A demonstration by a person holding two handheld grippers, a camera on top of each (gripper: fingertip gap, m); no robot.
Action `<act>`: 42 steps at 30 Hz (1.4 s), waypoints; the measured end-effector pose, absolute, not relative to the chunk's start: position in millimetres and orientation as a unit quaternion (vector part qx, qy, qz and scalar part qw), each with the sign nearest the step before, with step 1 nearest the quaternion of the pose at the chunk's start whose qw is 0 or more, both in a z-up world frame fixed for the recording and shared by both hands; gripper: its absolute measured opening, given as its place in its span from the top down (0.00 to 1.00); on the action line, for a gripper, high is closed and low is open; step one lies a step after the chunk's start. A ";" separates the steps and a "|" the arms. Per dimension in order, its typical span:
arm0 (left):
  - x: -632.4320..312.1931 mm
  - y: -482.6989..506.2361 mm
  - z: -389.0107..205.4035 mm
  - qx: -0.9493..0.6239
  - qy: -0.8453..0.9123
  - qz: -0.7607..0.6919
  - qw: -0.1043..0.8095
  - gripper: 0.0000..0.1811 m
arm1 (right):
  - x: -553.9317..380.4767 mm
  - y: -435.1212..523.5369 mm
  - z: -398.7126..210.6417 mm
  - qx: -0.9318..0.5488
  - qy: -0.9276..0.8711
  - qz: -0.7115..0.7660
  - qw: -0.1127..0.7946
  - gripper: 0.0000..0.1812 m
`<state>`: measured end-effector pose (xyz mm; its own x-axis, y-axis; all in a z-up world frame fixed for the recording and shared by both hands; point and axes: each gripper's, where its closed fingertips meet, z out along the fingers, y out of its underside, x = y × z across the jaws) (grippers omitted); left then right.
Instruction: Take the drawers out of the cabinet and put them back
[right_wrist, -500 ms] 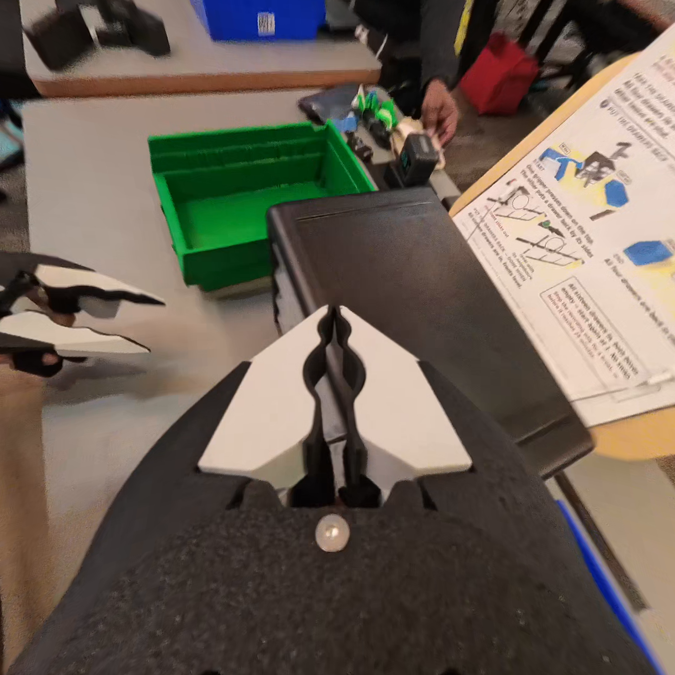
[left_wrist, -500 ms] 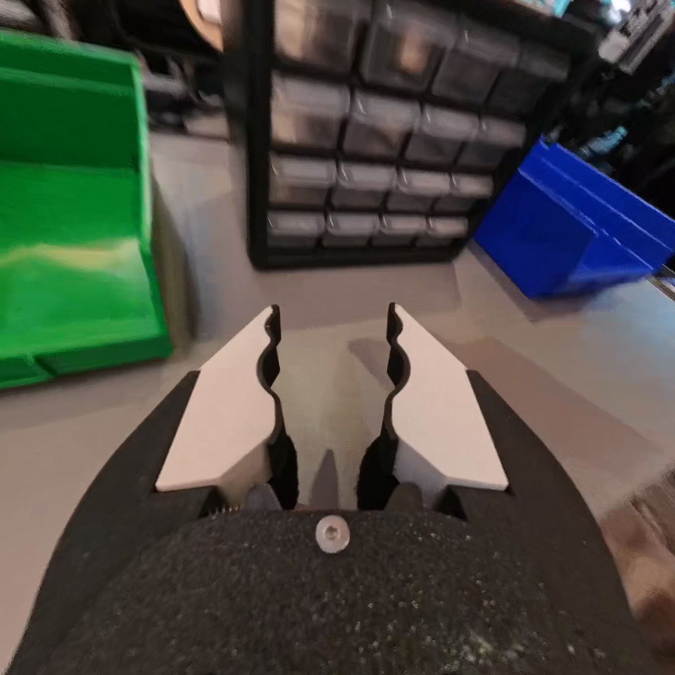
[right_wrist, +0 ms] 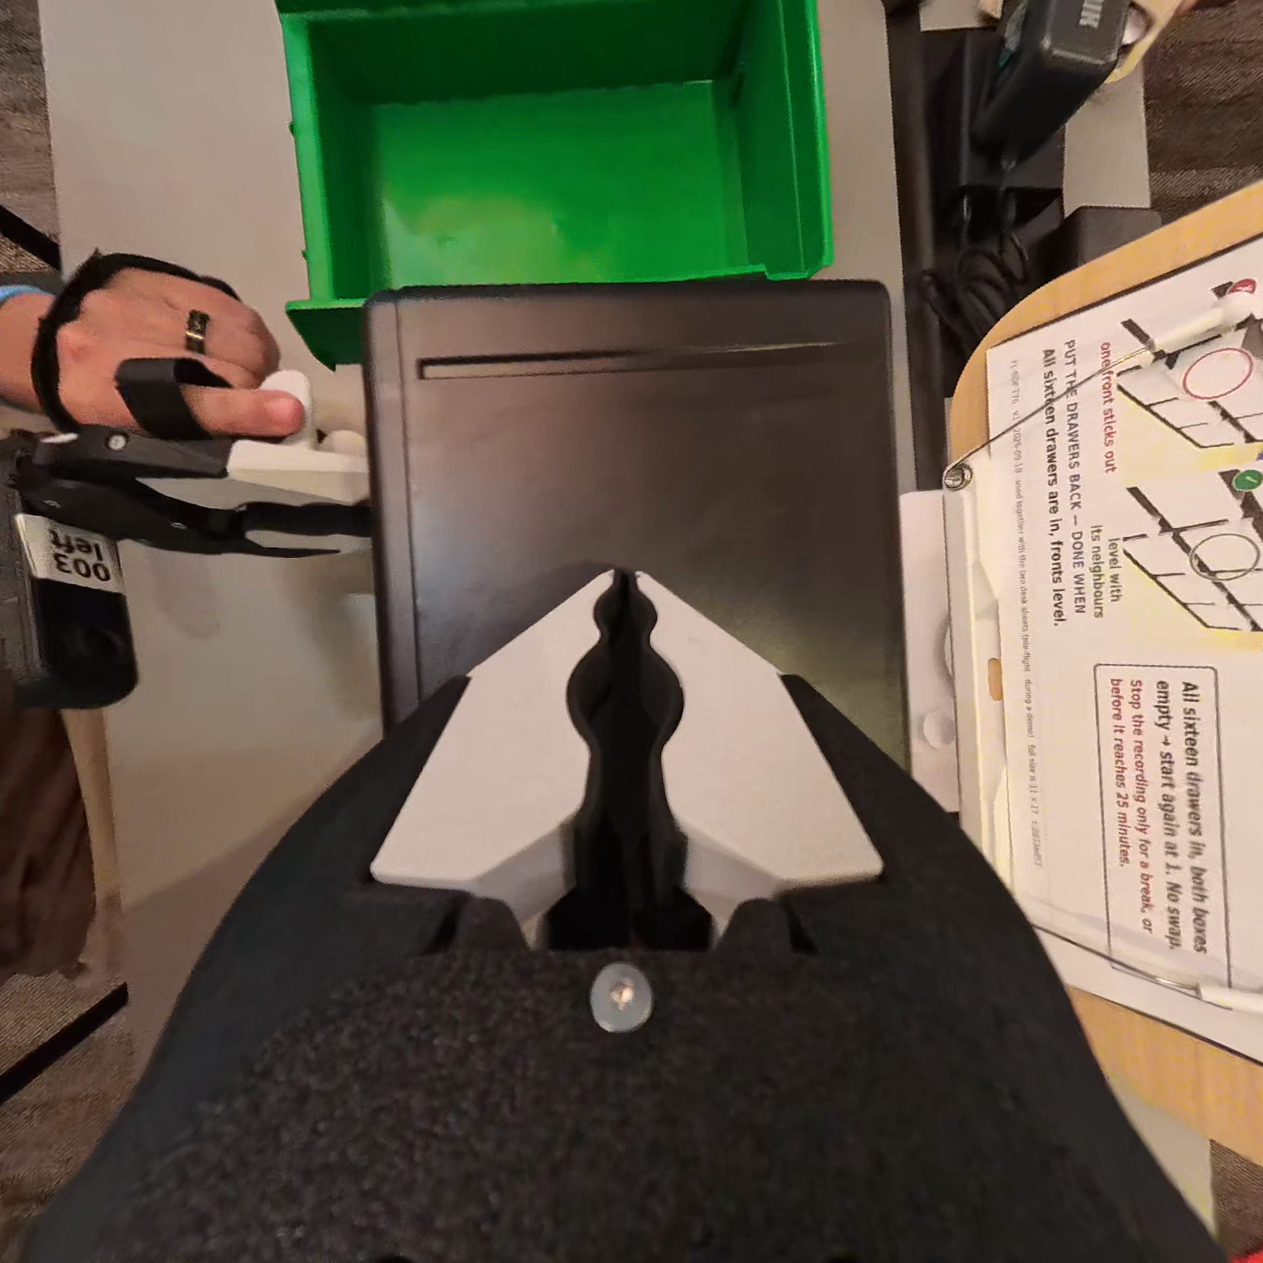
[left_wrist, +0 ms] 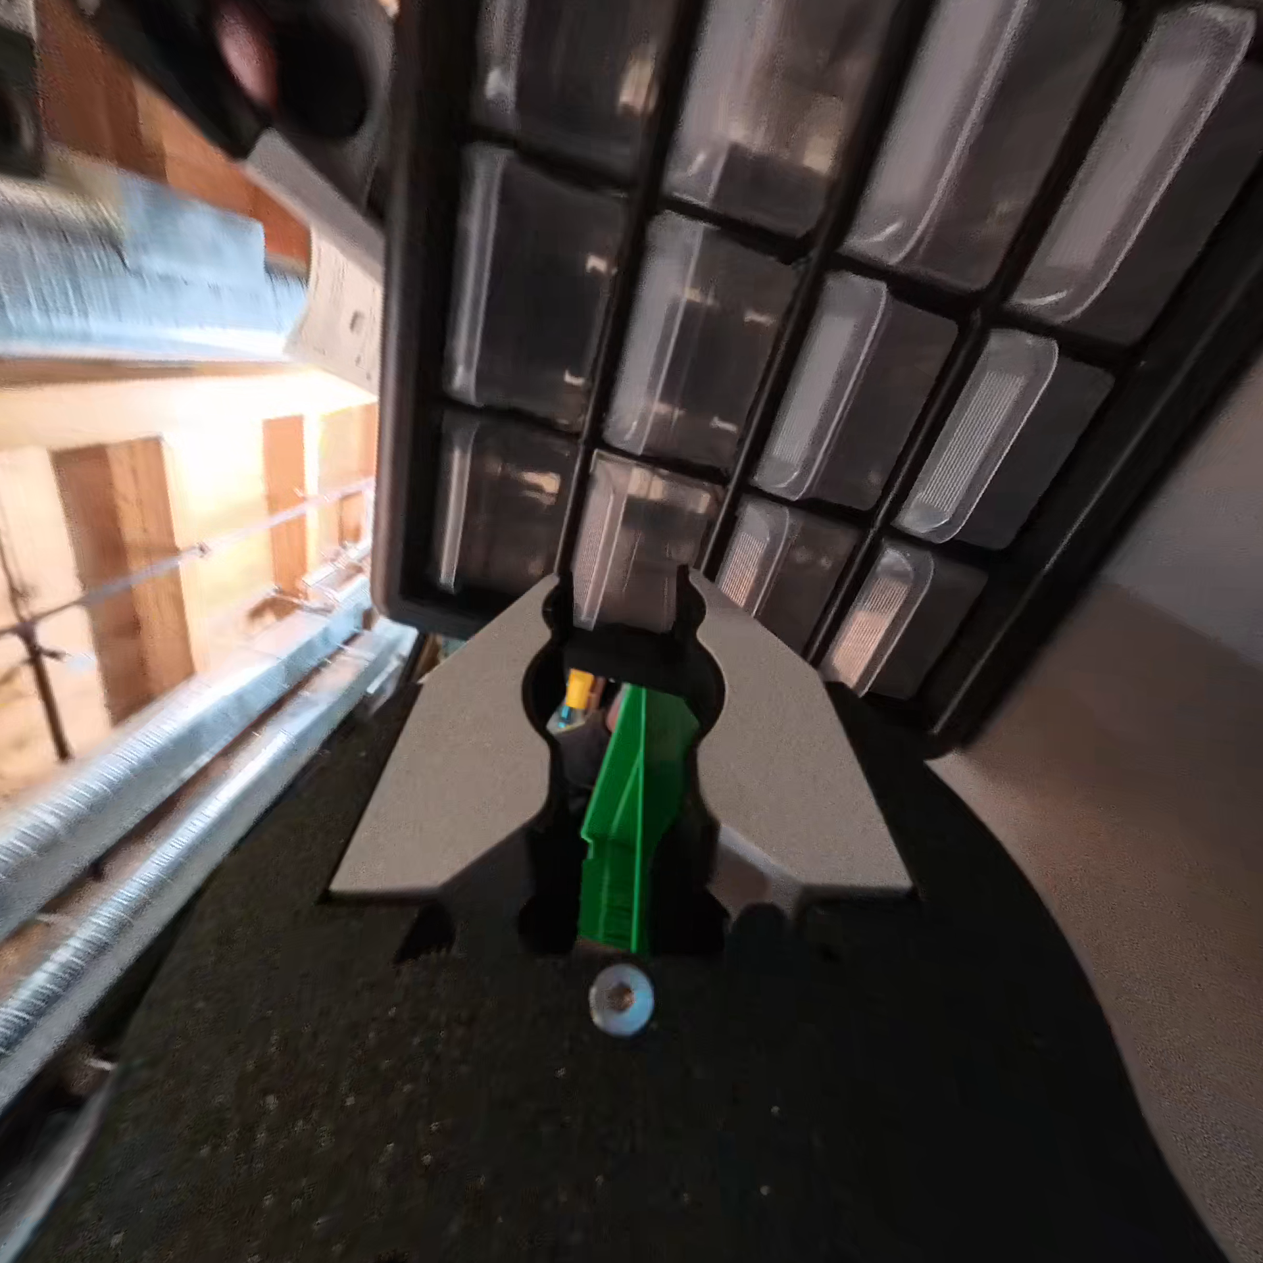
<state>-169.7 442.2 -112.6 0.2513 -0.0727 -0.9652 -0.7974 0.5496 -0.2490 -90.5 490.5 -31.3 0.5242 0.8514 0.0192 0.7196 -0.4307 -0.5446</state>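
Left tool [left_wrist: 625, 601] has reached the cabinet [left_wrist: 752, 287], pinching a drawer [left_wrist: 635, 519]; right tool [right_wrist: 623, 581] pressed together.

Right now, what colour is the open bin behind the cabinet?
Bright green bin, clearest in the right wrist view.

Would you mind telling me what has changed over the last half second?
The left gripper moved from over the bare table to the cabinet front. Its fingertips now straddle an edge-column drawer, with the jaws narrower, though a firm grip is unconfirmed. The right gripper swung squarer over the cabinet top. Unchanged: right jaws shut, green bin in place.
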 end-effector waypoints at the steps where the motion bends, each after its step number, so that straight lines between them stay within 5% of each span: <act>1: -168.0 445.1 -112.8 -0.388 0.555 0.272 0.683 0.84 | -90.5 493.2 -31.5 -0.836 -0.474 0.127 0.246 1.00; 11: -165.3 463.4 -113.6 -0.349 0.584 0.332 0.653 0.82 | -98.8 507.2 -34.6 -0.835 -0.498 0.119 0.201 1.00; 16: -163.9 461.0 -99.8 -0.293 0.573 0.364 0.673 0.96 | -100.5 510.3 -34.7 -0.838 -0.493 0.117 0.202 1.00; 25: -161.4 455.0 -93.6 -0.244 0.542 0.392 0.702 0.88 | -100.5 510.1 -34.9 -0.843 -0.491 0.105 0.194 1.00; 28: -158.3 456.3 -99.1 -0.234 0.556 0.398 0.691 0.96 | -100.5 510.2 -34.9 -0.844 -0.491 0.098 0.192 1.00; 42: -167.9 437.4 -99.2 -0.250 0.560 0.380 0.692 0.98 | -100.5 510.4 -34.9 -0.850 -0.477 0.103 0.196 1.00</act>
